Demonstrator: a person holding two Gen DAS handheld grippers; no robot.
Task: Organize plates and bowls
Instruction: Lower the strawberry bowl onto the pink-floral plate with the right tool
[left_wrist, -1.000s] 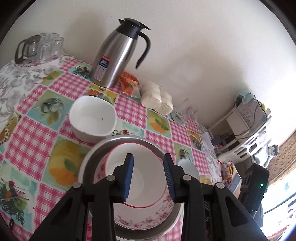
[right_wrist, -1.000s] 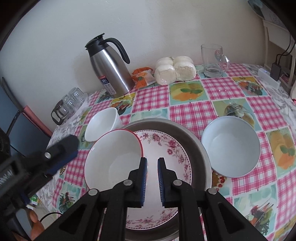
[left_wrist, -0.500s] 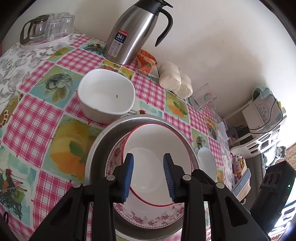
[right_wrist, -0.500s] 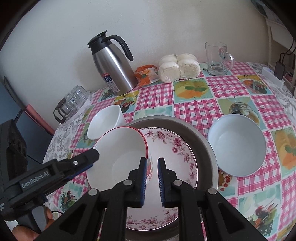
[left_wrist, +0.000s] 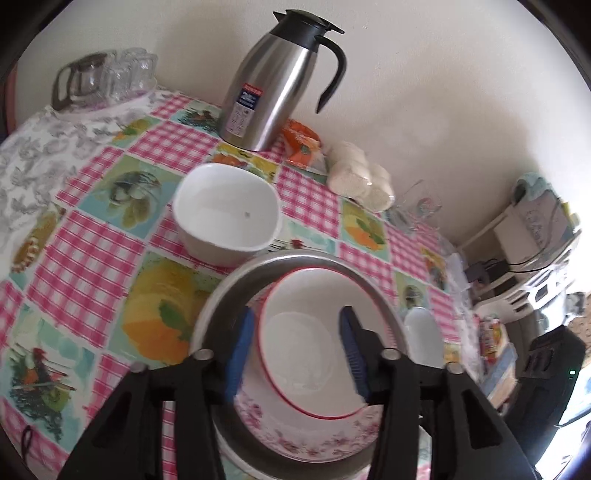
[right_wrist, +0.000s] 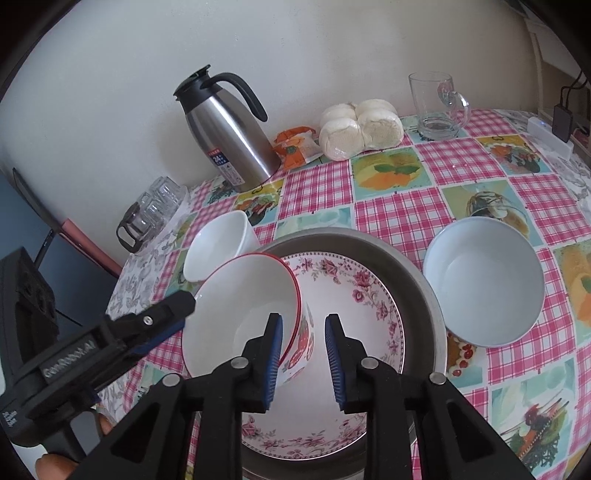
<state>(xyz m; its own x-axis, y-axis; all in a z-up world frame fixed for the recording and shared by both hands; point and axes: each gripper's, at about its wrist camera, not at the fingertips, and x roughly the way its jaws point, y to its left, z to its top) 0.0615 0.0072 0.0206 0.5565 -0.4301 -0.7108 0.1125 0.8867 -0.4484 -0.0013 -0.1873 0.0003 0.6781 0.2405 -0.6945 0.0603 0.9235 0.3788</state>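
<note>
Checked tablecloth (right_wrist: 461, 162), red-rimmed bowl (right_wrist: 240, 314) tilted, mouth toward left gripper (left_wrist: 295, 350), both grippers' fingers just parted, right gripper (right_wrist: 303, 354).

The table (right_wrist: 461, 162) is covered by a pink-checked, fruit-patterned cloth. Directly on it are set a steel pan (right_wrist: 417, 280), a white square bowl (left_wrist: 225, 218), a pale blue bowl (right_wrist: 484, 280), a steel thermos jug (right_wrist: 229, 136), an orange packet (right_wrist: 295, 146), wrapped buns (right_wrist: 360, 129), 1 glass mug (right_wrist: 436, 105) and a tray of glasses (left_wrist: 107, 79).
</note>
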